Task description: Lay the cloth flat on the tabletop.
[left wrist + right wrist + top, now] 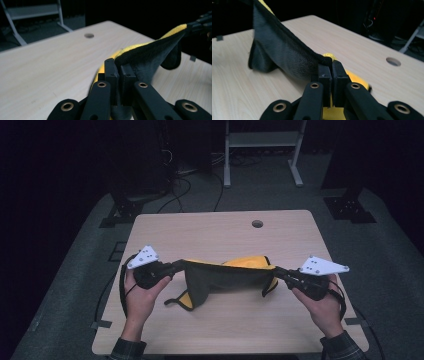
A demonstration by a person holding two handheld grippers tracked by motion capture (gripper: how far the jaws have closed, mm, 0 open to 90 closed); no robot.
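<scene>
Cloth (225,279): black-and-yellow plush towel, stretched between both grippers above the wooden table (220,227), its middle sagging onto it.
Handling: likely light, limp, grippy pile.
Hold: opposite corners.
Left gripper (119,65): jaws clamped on one corner.
Right gripper (331,66): jaws clamped on the other corner.

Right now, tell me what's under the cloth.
The cloth hangs stretched between the left claw and right claw. Under it lies the wooden table, which its lower folds touch. Whatever sits beneath those sagging folds is covered.
</scene>
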